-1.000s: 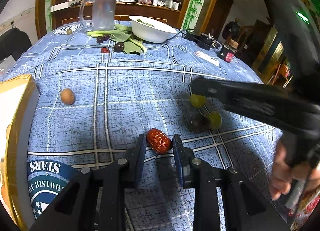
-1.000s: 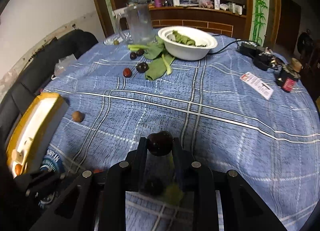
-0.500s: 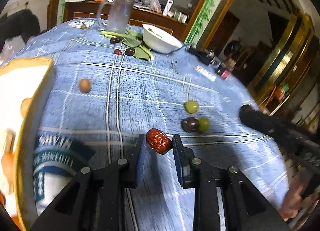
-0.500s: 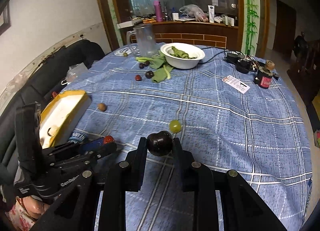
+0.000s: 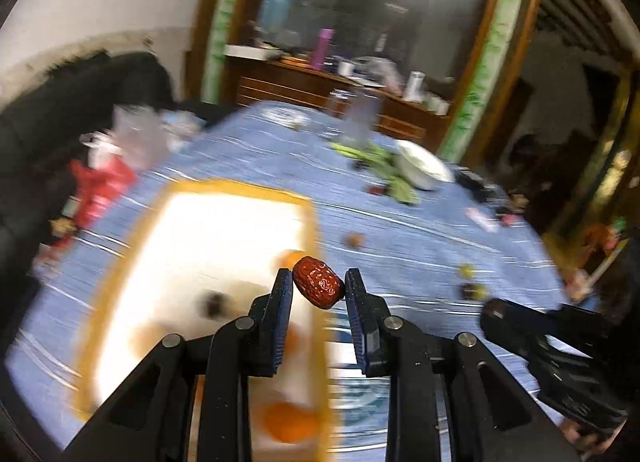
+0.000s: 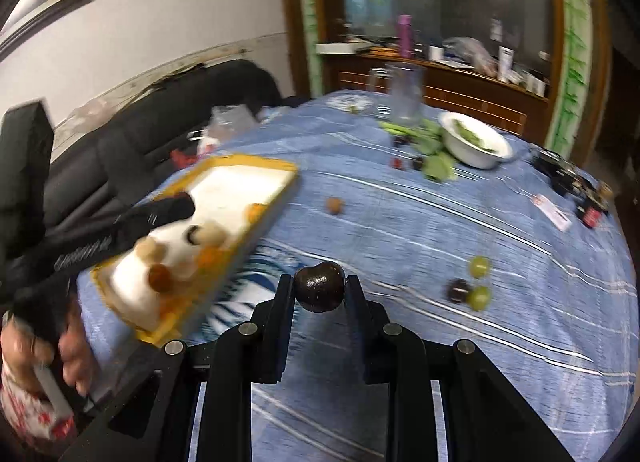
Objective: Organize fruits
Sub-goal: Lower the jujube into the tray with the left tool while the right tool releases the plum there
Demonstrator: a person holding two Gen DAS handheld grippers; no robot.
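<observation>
Fruits are split between the two grippers, the yellow-rimmed tray and the blue checked tablecloth. The left gripper pinches a wrinkled red date crosswise between its fingertips, and just beyond and to the left of those fingers lies the yellow-rimmed tray, its white inside blurred, with orange pieces and a dark one showing in it. The right gripper pinches a dark, glossy round fruit between its fingertips; to the left of those fingers the tray holds pale, brown and orange fruits. To the right of the right gripper's fingers, on the cloth, a dark grape sits touching a green grape, with another green grape just beyond them. Farther ahead of the fingers a small brown fruit lies alone, and well beyond it a white bowl stands beside green leaves and a few dark fruits.
</observation>
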